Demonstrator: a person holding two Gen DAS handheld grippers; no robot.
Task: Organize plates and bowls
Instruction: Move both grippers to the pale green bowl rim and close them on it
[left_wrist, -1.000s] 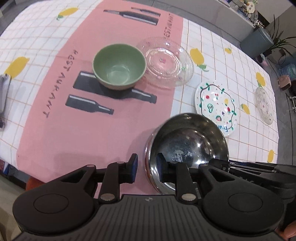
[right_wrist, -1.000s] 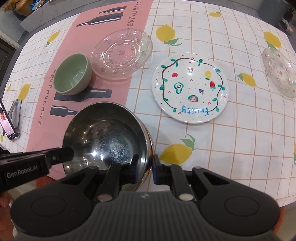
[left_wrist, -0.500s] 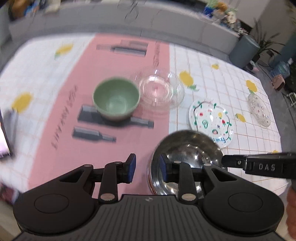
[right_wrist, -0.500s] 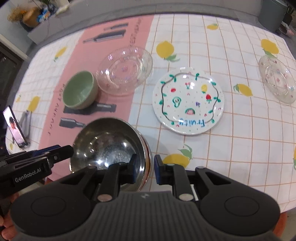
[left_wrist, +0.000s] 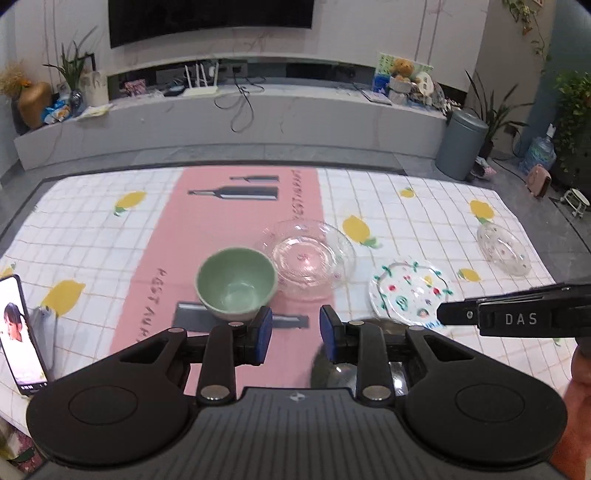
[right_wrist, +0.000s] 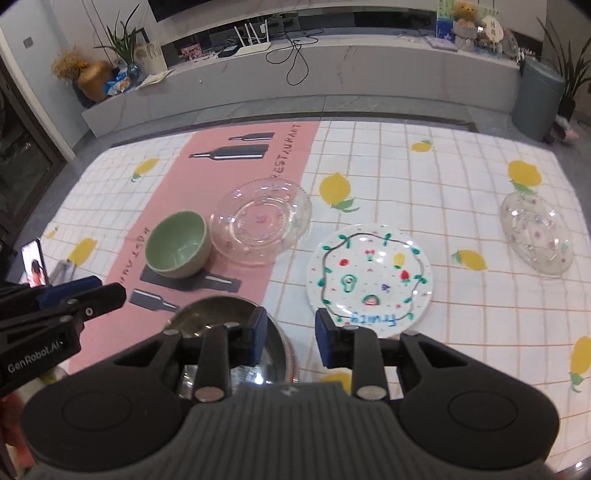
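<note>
Both grippers parted with nothing between the pads: left gripper clear of the steel bowl, right gripper opening, its left pad just over the bowl's right rim. Steel bowl at the near edge of the tablecloth, close to the drop. Green bowl farther off on the pink strip, glass plate touching or just beside it, fruit plate to the right, second glass plate far right. Likely trouble: clipping the steel rim with a pad, nudging the bowl off the near edge; chipping glass against the green bowl when lifting either; slipping on thin glass rims.
</note>
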